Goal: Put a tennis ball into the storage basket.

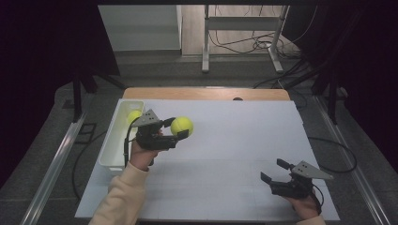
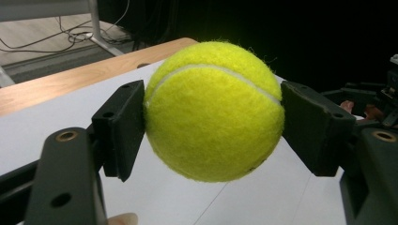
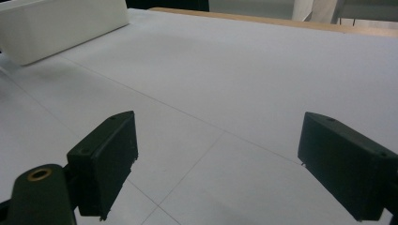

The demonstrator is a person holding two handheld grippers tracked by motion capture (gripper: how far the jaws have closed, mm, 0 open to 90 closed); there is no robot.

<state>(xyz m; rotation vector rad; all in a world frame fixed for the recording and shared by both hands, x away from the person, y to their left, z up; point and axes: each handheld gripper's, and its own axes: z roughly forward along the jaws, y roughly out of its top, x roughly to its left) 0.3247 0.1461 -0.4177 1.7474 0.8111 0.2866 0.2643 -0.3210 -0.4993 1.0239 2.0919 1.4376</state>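
Reaching in from the bottom left of the high view, the person's left forearm, in a cream sleeve (image 1: 117,199), angles up toward the middle of the table, and the left gripper (image 1: 179,127) points to the right with its jaws clamped on a yellow tennis ball (image 1: 181,125). In the left gripper view the ball (image 2: 213,110) sits squarely between the two black pads, one pressed against each side, lifted clear of the white sheet (image 2: 263,197) that covers the table. Just behind that hand stands a white bin (image 1: 114,140) along the sheet's left edge, with a second yellow ball (image 1: 133,116) lying in its far end. The right hand (image 1: 304,205) rests low at the near right corner of the sheet, its right gripper (image 1: 274,170) aimed left and slightly away, jaws spread wide with nothing between them; the right gripper view shows bare sheet in the gap and the bin (image 3: 61,28) at upper left.
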